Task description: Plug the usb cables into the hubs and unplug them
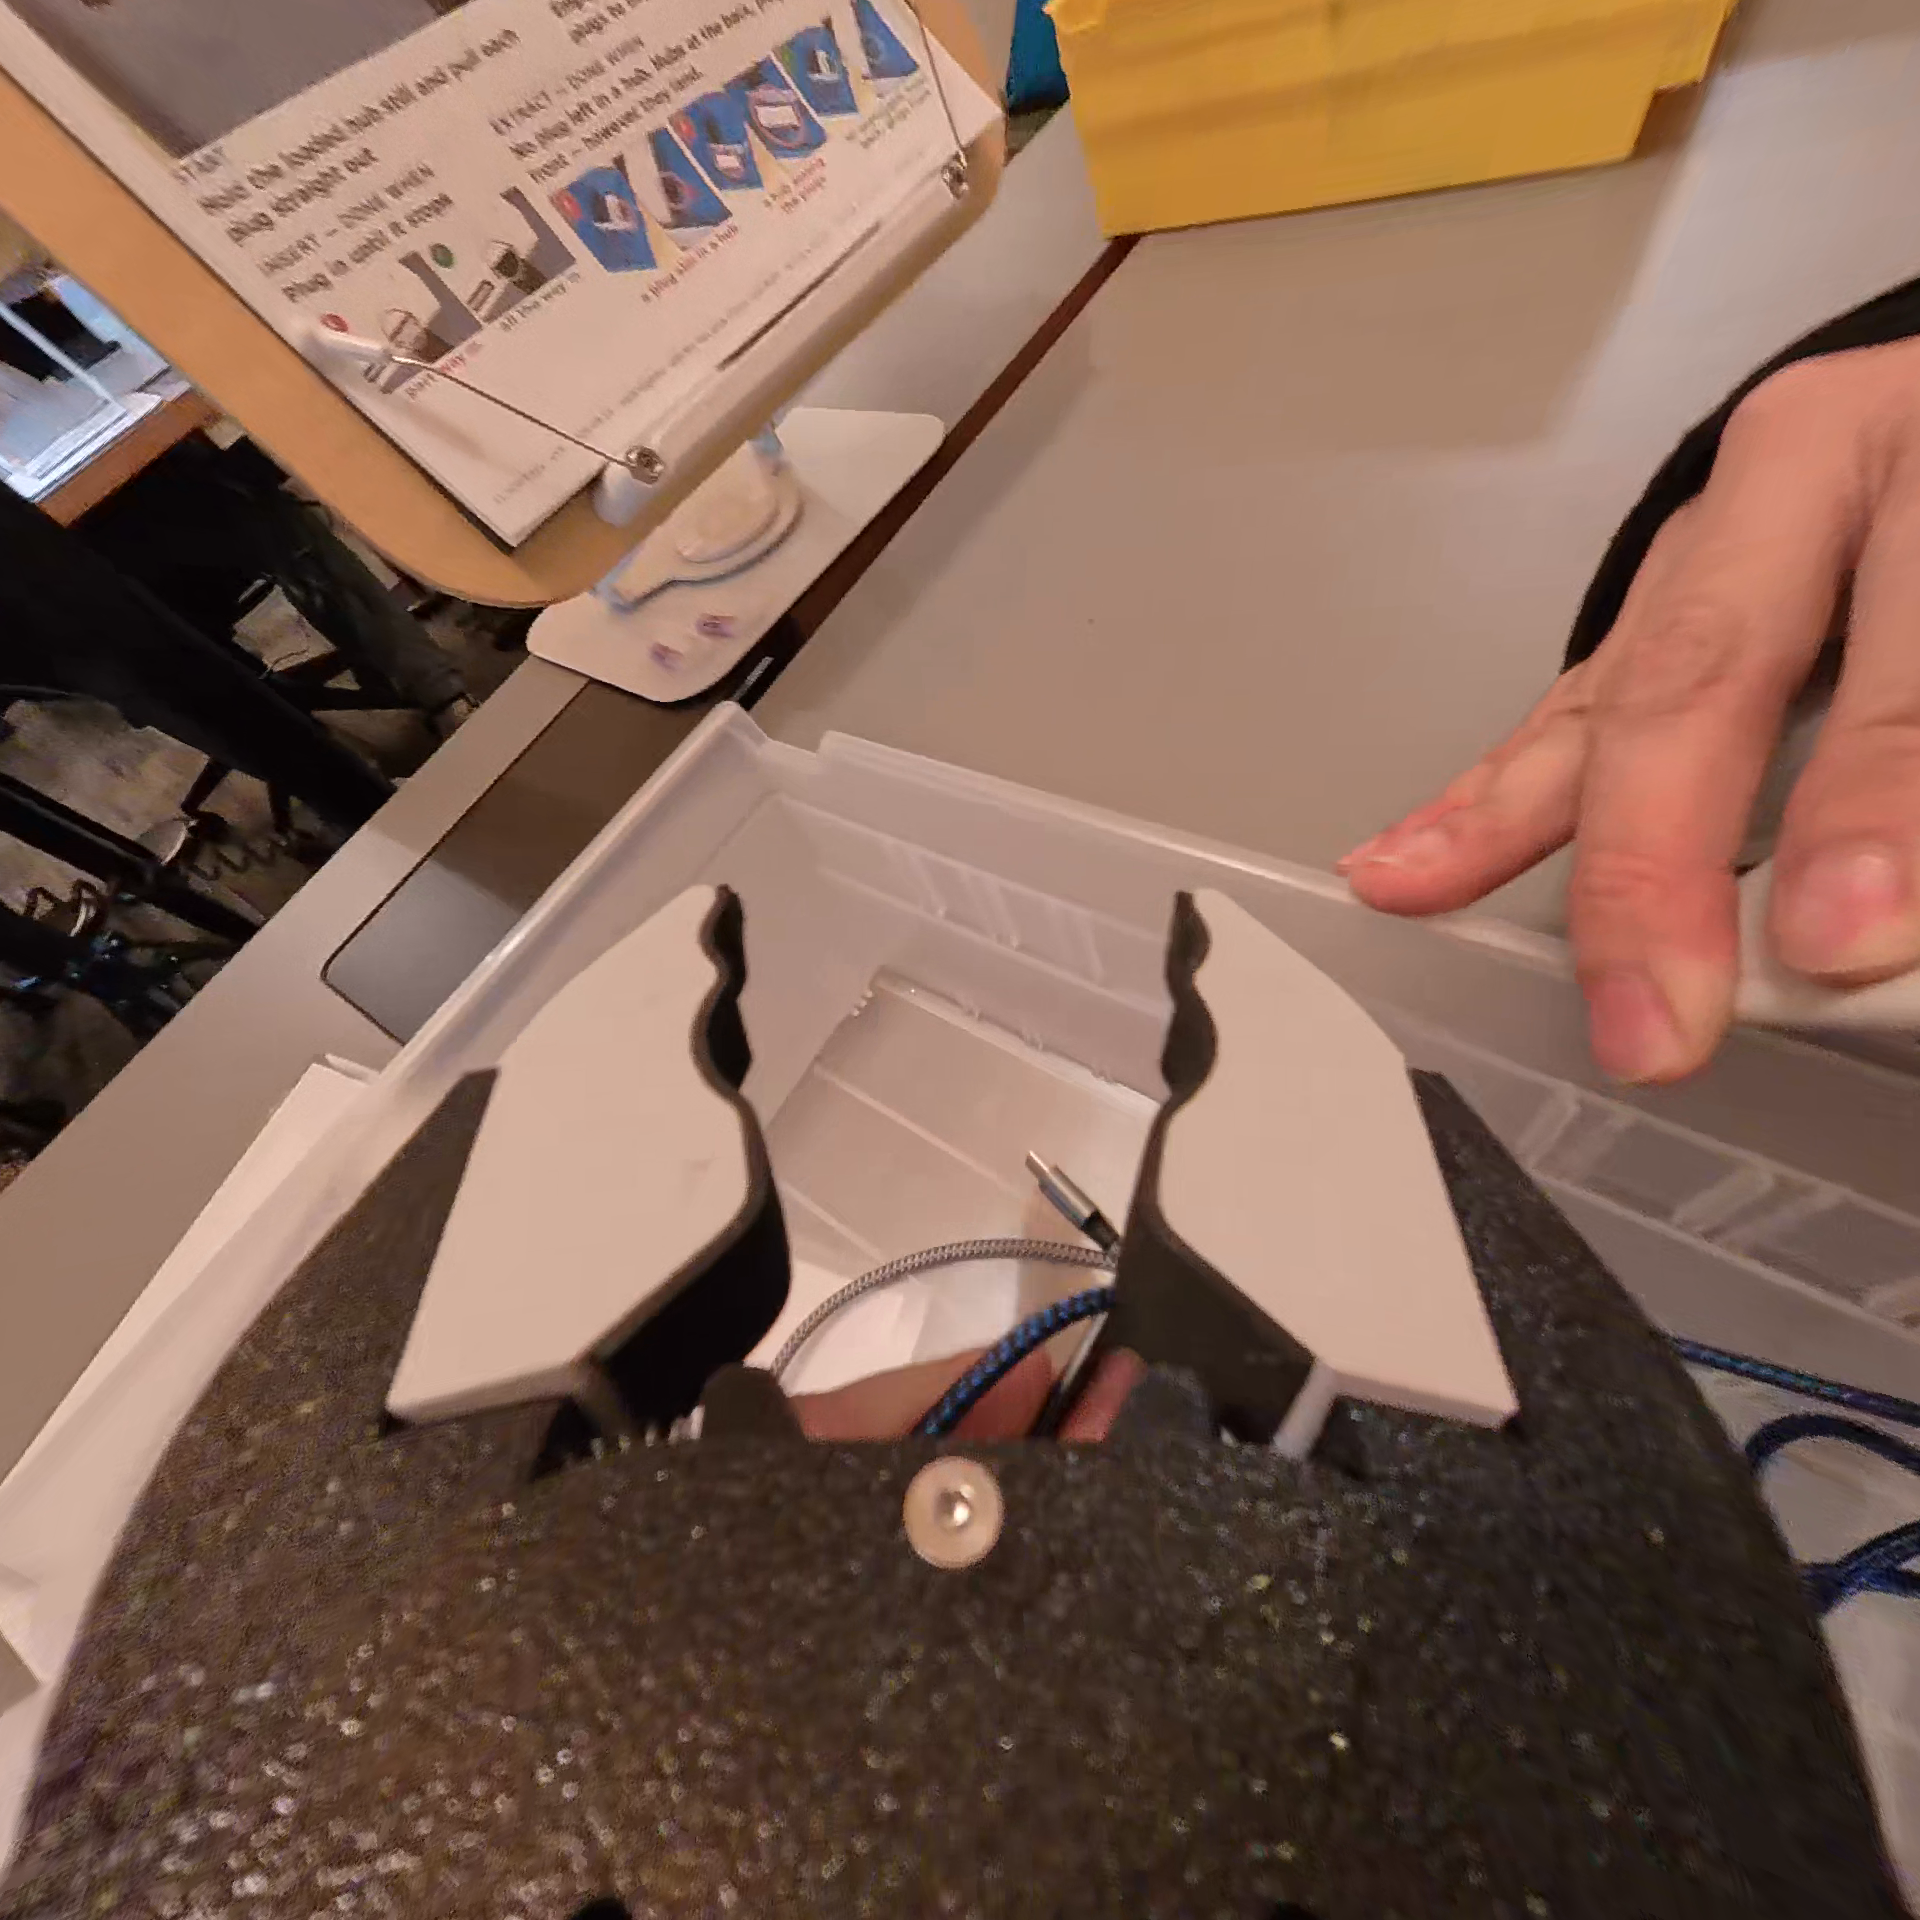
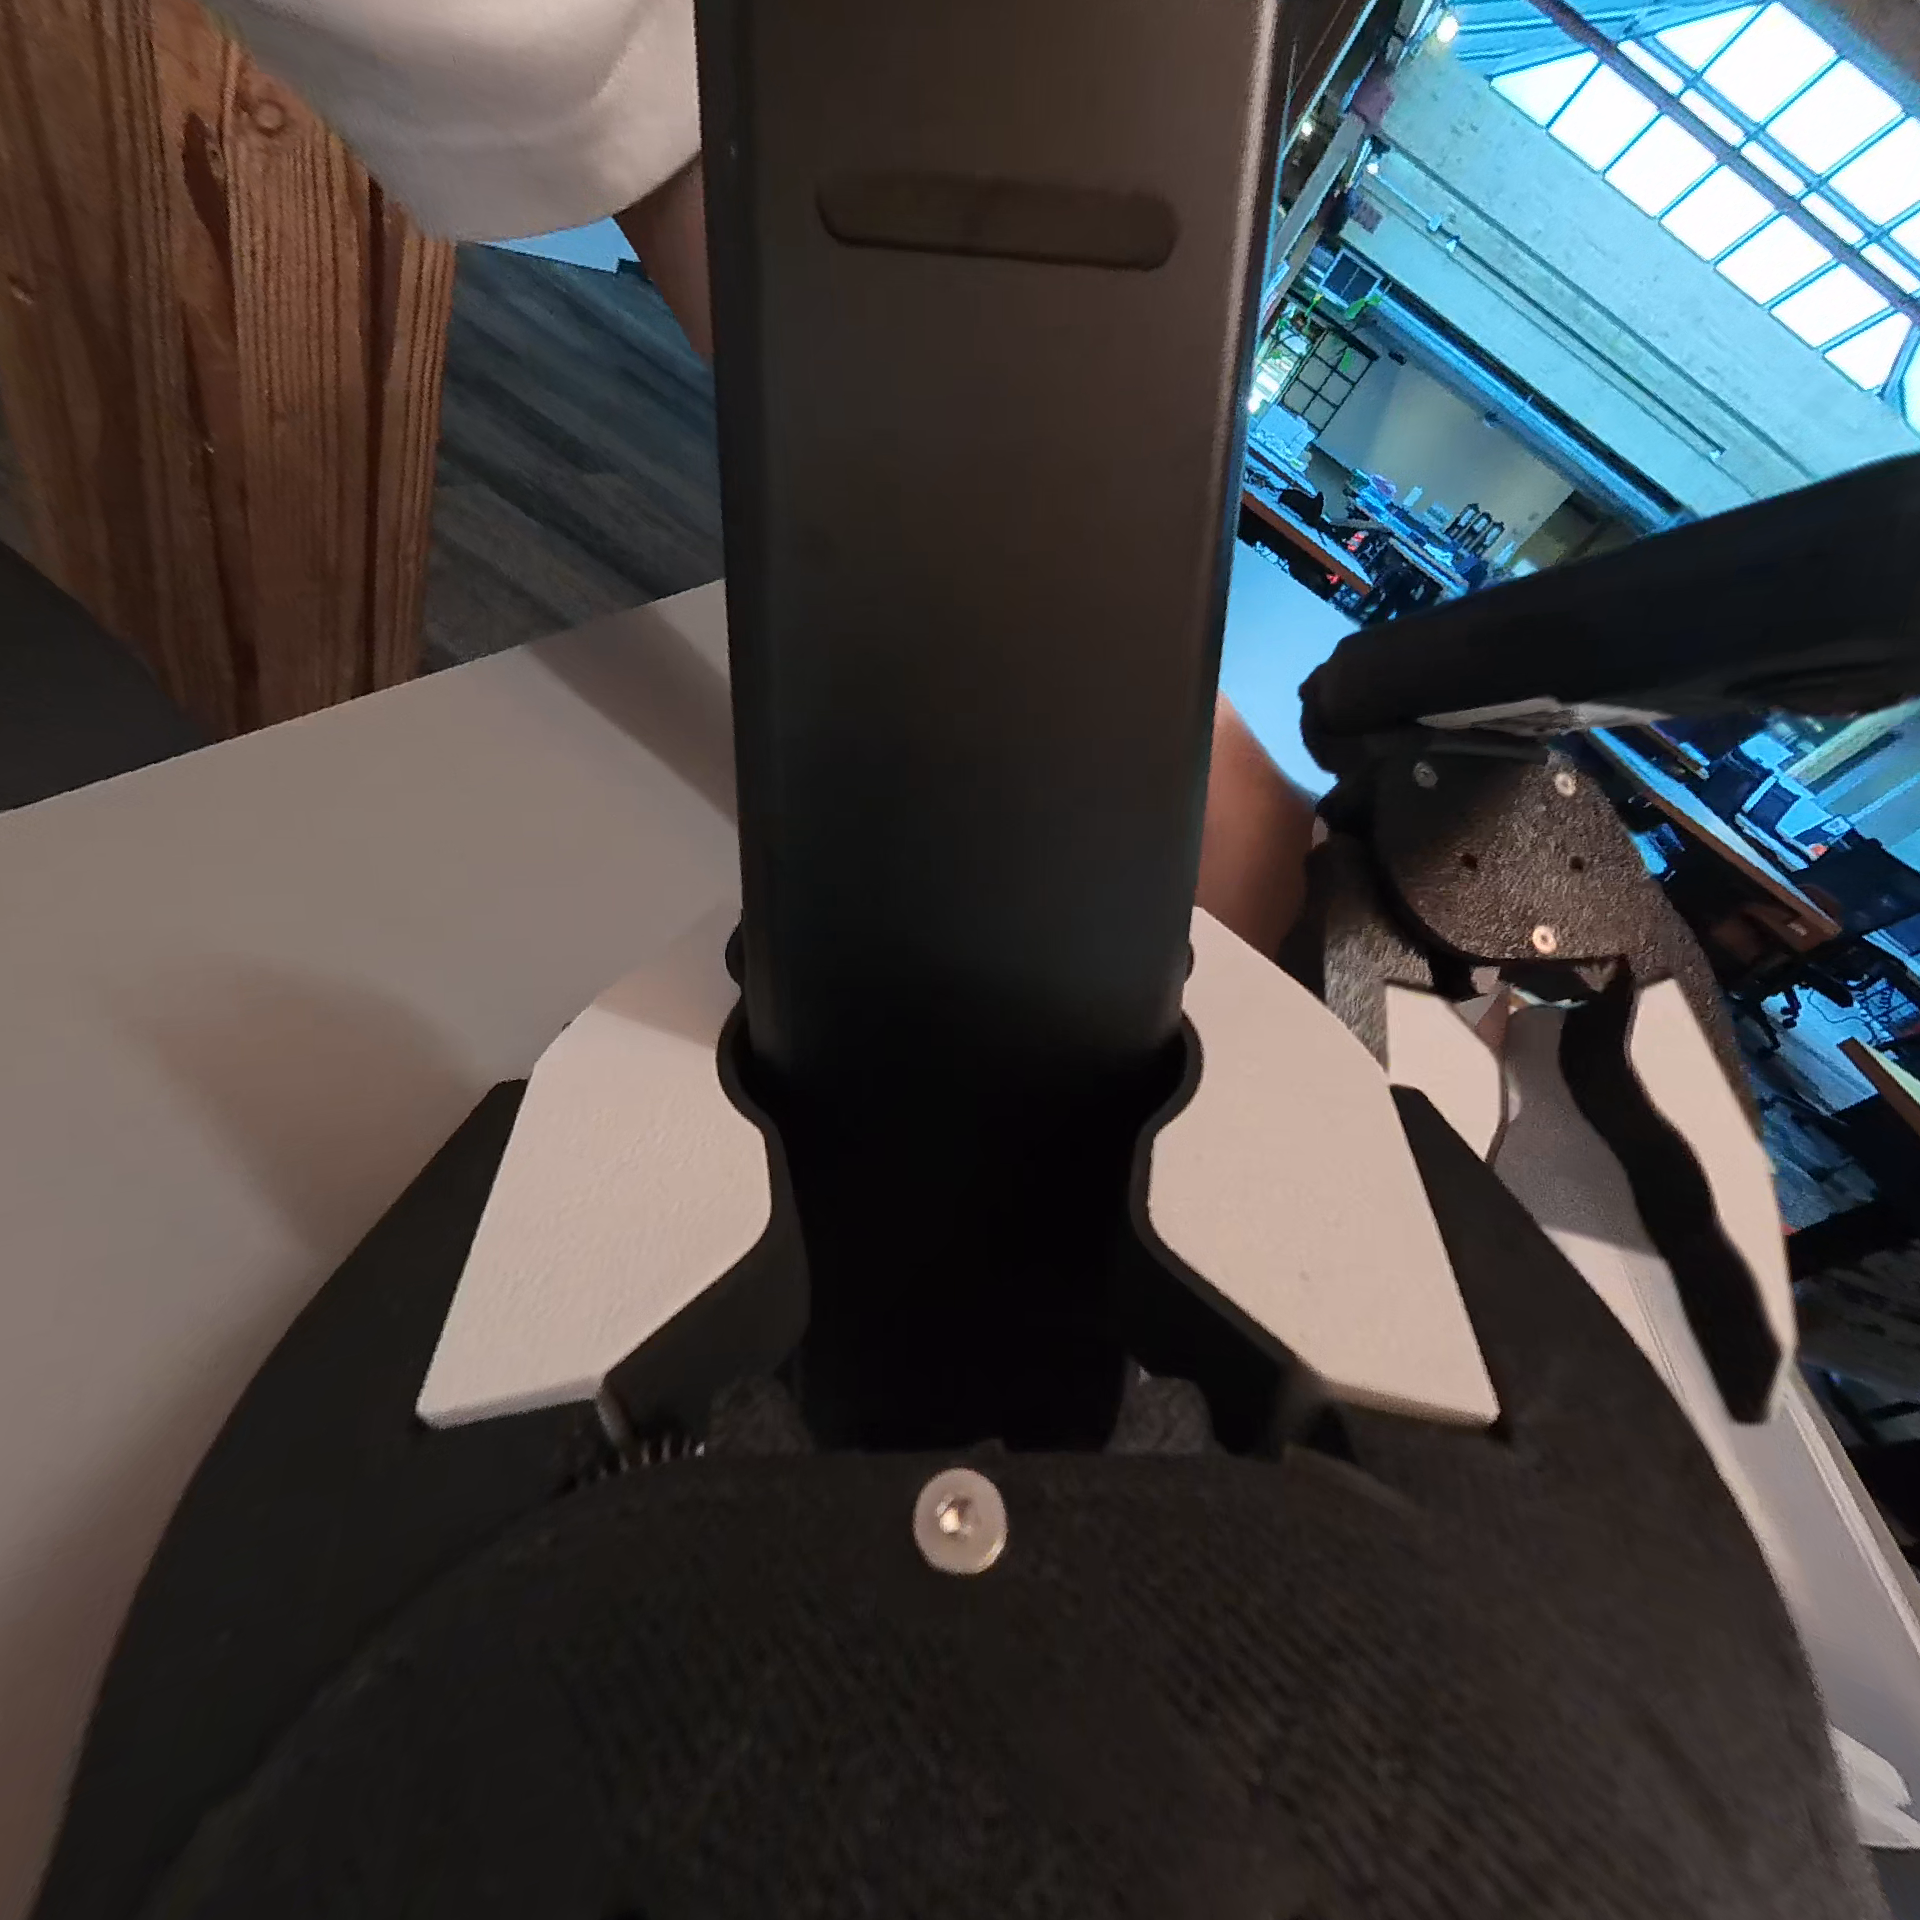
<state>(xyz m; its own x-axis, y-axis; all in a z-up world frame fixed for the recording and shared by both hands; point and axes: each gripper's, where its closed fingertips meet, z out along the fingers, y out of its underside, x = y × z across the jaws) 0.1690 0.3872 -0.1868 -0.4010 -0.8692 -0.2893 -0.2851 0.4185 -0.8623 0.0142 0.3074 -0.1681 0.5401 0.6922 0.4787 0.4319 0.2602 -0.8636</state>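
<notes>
Hanging over a white plastic bin [image 1: 1039, 831], the left gripper [image 1: 956, 914] has its jaws spread wide with nothing between them. Down in the bin, near the corner closest to the camera, lie the usb cables: a silver braided cable [image 1: 966, 1257] whose metal plug [image 1: 1060, 1184] points up beside the right jaw, and a blue-and-black braided cable [image 1: 997, 1371] crossing under it. More of the blue cable loops along the bin's right side. A bare hand [image 1: 1683, 790] rests its fingertips on the bin's far rim. The bin stands on a pale grey worktop [image 1: 1299, 499]. At the worktop's far left edge stands a white stand [image 1: 727, 540] carrying an instruction sheet [image 1: 582, 229] clipped to a wooden board, and a yellow bin [image 1: 1382, 94] sits at the far right corner.

In the right wrist view, the right gripper [image 2: 956, 997] is pinching a long dark grey bar [image 2: 987, 623], probably one of the hubs, though its ports cannot be made out from this side. The bar runs straight up between the jaws, which press against both of its long sides, and it has a shallow oval recess near its top. The left gripper [image 2: 1662, 1195] shows at the right, open, tilted downward. A white worktop [image 2: 312, 935] lies behind, with a wooden post [image 2: 208, 364] past its far left edge.
</notes>
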